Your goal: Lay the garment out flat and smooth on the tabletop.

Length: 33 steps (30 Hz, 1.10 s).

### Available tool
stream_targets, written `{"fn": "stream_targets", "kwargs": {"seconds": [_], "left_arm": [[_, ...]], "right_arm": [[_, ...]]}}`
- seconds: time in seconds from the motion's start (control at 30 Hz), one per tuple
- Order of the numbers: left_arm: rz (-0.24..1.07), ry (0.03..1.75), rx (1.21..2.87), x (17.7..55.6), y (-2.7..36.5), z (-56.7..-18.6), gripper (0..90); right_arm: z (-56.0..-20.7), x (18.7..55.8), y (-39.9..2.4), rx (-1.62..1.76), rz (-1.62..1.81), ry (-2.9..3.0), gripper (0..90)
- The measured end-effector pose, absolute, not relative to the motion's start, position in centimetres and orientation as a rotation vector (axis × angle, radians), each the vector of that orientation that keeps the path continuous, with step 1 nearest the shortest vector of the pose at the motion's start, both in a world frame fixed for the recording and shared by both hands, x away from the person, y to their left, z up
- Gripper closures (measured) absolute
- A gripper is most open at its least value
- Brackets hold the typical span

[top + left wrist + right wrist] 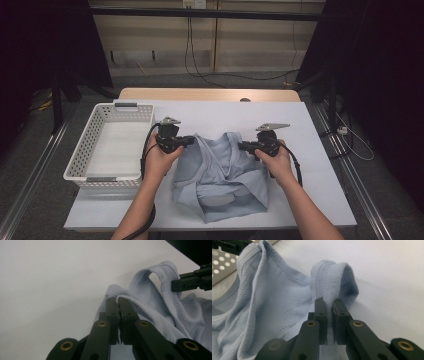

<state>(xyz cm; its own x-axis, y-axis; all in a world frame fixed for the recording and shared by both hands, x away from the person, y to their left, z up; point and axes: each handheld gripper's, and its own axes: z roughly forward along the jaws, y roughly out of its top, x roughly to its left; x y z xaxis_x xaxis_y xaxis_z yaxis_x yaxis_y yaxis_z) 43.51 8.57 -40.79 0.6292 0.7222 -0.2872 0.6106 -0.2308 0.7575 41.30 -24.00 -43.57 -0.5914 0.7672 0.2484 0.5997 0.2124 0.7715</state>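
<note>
two grips: both grippers are clamped on the same pale blue mesh-knit sleeveless shirt, one on each shoulder strap
left gripper: jaws pinched tight on the ribbed edge of the strap, as the left gripper view makes plain; the strap arches out beyond the jaw tips
right gripper: jaws clenched on the other ribbed strap, which folds over the tips in the right gripper view
shirt position: it lies crumpled at the middle of the white table top, straps at 12 o'clock of the heap, bunched body and hem at 6 o'clock toward the person
basket: a white perforated plastic basket sits at 9 o'clock of the shirt, just beside it and apart from the cloth
hands: the left hand and right hand hold the grippers level, pointing inward at each other across the neckline
step in hand: this looks like the grasp at the start of lifting or spreading the garment; both straps are secured, the body not yet raised off the table
next move: it likely calls for raising both grippers together and drawing them apart toward 9 and 3 o'clock so the shirt hangs open
caution: uneven pulling could twist the neckline or drag a strap out of the jaws
</note>
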Motion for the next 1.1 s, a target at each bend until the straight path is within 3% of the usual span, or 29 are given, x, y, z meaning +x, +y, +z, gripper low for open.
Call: {"fn": "stream_targets", "kwargs": {"seconds": [0.63, 1.0, 1.03, 1.07, 1.1], "left_arm": [[0.175, 0.988, 1.915, 46.1, 6.8, -36.5, 87.6], [0.255, 0.935, 1.874, 51.4, 5.2, -31.3, 87.9], [0.282, 0.930, 1.874, 51.8, 5.0, -30.9, 87.7], [0.281, 0.946, 1.885, 52.3, 4.9, -30.8, 85.7], [0.258, 0.980, 1.884, 52.7, 4.7, -30.9, 72.6]], "right_arm": [[-40.5, 41.2, -25.7, 1.302, 1.362, 2.139, 85.2], [-35.8, 45.2, -26.2, 1.290, 1.287, 2.008, 86.2], [-35.2, 45.8, -26.4, 1.299, 1.293, 1.978, 85.4], [-34.8, 46.5, -26.5, 1.311, 1.302, 1.946, 77.6], [-34.6, 47.0, -26.6, 1.319, 1.319, 1.925, 57.9]]}}
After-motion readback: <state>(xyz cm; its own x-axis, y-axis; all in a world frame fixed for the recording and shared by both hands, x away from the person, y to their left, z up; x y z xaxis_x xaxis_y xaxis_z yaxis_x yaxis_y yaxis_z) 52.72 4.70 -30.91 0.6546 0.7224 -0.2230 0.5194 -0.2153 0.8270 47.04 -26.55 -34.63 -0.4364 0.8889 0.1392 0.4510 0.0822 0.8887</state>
